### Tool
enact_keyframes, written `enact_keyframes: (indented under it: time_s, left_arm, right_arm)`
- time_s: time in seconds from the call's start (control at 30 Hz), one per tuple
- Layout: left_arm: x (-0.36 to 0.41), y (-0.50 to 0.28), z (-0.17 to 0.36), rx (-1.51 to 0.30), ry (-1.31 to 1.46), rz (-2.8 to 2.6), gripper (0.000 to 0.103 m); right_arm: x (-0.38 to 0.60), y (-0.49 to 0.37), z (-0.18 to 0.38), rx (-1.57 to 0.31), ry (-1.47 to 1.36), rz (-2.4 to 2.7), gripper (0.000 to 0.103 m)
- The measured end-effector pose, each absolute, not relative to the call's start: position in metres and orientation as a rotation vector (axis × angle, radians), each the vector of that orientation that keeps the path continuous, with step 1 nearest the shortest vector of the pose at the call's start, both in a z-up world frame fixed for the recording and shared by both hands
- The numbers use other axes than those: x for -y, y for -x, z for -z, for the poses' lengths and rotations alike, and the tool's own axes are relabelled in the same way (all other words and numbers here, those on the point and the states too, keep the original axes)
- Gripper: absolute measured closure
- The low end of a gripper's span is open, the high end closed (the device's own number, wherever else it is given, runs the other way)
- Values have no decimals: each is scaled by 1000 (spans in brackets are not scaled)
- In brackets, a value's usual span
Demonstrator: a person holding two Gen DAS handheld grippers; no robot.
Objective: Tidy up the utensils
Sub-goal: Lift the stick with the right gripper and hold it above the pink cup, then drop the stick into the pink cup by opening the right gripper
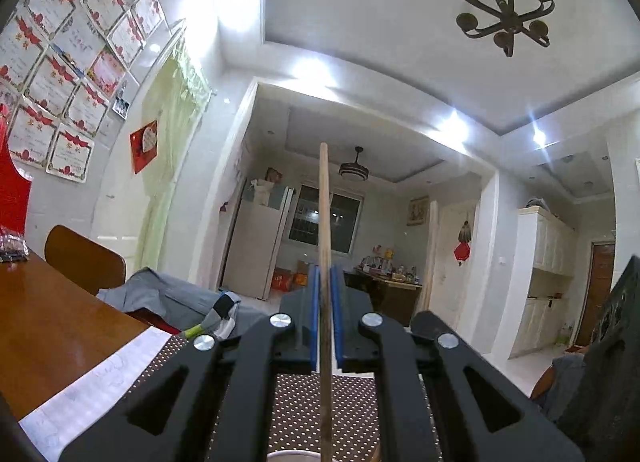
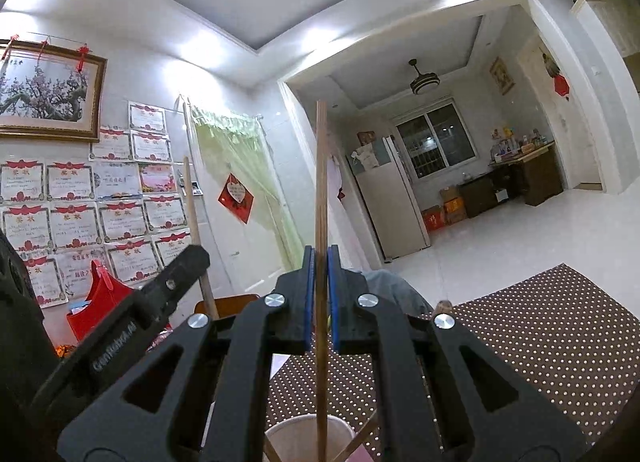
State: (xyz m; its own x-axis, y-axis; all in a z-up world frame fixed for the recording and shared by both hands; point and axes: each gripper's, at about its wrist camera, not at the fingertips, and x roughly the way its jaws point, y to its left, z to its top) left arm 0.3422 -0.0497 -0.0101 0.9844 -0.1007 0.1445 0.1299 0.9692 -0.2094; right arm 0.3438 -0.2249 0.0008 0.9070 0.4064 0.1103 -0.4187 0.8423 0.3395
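Standing upright, one chopstick (image 1: 325,222) was pinched in the left gripper (image 1: 325,314), another chopstick (image 2: 321,182) in the right gripper (image 2: 321,294), both over the paper cup (image 2: 296,438). Risk: thin sticks pivoting between pads, missing the cup's rim on release.

Your left gripper (image 1: 327,314) and right gripper (image 2: 319,302) are black, with blue pads (image 1: 315,314) and 4 silver screws each.

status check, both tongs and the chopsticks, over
Left tongs shut on upright chopstick. Right tongs shut on second chopstick, over white cup. Nothing blocking.
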Motion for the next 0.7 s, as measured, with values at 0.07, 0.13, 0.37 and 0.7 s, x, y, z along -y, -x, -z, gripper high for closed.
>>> enact_keyframes:
  time_s: [0.07, 0.13, 0.37, 0.7]
  left_arm:
    - [51, -342, 11, 132, 207, 116, 97]
    - [48, -342, 12, 126, 216, 121, 96]
    - [42, -342, 12, 86, 241, 134, 80]
    - [38, -332, 6, 42, 207, 115, 73]
  right_arm:
    - [226, -345, 0, 36, -366, -439, 96]
    - [224, -345, 1, 31, -363, -448, 96]
    - [220, -342, 7, 1, -339, -462, 96]
    - [214, -335, 13, -76, -287, -452, 96]
